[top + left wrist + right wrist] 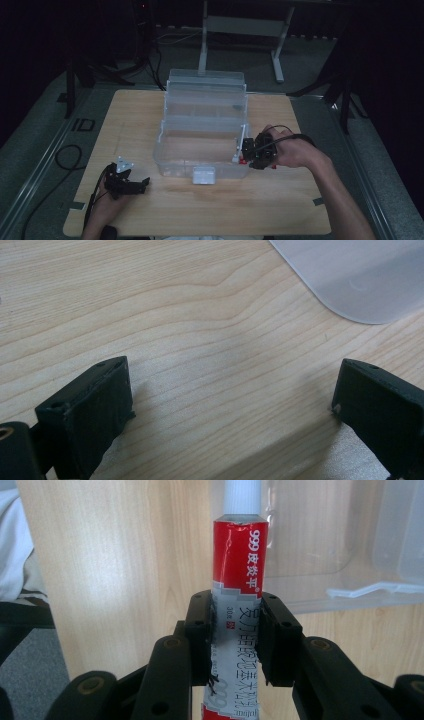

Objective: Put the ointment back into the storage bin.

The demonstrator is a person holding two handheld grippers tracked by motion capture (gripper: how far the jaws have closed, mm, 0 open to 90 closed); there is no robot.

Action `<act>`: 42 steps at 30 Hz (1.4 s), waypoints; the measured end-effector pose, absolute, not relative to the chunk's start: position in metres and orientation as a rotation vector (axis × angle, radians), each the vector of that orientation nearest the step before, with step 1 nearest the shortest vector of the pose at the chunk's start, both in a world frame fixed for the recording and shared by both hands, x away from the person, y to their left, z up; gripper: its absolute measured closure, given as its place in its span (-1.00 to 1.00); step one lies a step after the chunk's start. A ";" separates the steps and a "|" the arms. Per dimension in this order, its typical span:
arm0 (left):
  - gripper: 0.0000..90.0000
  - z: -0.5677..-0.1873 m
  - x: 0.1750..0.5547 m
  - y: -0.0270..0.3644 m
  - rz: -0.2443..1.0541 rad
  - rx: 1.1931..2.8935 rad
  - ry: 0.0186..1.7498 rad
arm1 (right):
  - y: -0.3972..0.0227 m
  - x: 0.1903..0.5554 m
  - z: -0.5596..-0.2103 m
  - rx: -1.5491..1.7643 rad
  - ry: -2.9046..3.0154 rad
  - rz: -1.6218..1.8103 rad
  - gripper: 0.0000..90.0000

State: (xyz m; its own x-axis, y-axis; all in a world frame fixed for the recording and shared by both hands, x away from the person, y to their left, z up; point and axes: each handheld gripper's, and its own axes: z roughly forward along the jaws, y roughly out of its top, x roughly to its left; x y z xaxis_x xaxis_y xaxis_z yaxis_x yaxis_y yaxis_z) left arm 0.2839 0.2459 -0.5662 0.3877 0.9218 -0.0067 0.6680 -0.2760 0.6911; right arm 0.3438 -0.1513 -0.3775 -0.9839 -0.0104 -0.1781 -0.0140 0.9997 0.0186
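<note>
A light wooden table (200, 200) sits in a dim room, its edges fading into dark floor. At its middle stands a clear plastic storage box (202, 125) with its tiered trays lifted open toward the far side; the see-through walls make its compartments hard to separate, and any contents cannot be made out. A pale latch (203, 175) hangs at the front wall.

At the box's right front corner, the right gripper (235, 630) is pinched on a red and white ointment tube (239, 570), its jaws pressed against the tube's sides partway along the body. The white ribbed cap (242, 495) points away from the gripper toward the box and is cut off by the top edge of the right gripper view; the tube's tail is hidden behind the jaws. From above, the tube is a small red speck beside the hand.

The left gripper (230, 405) rests low over bare wood near the box's left front corner, jaws spread wide with nothing between them.
</note>
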 end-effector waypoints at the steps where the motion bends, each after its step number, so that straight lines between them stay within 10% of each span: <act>1: -0.93 -0.566 0.284 0.246 0.537 2.038 1.358 | -0.149 0.346 -0.377 -0.021 2.958 0.021 0.55; 42: -0.93 -0.566 0.284 0.246 0.537 2.038 1.358 | -0.111 0.371 -0.377 -0.060 2.950 0.029 0.55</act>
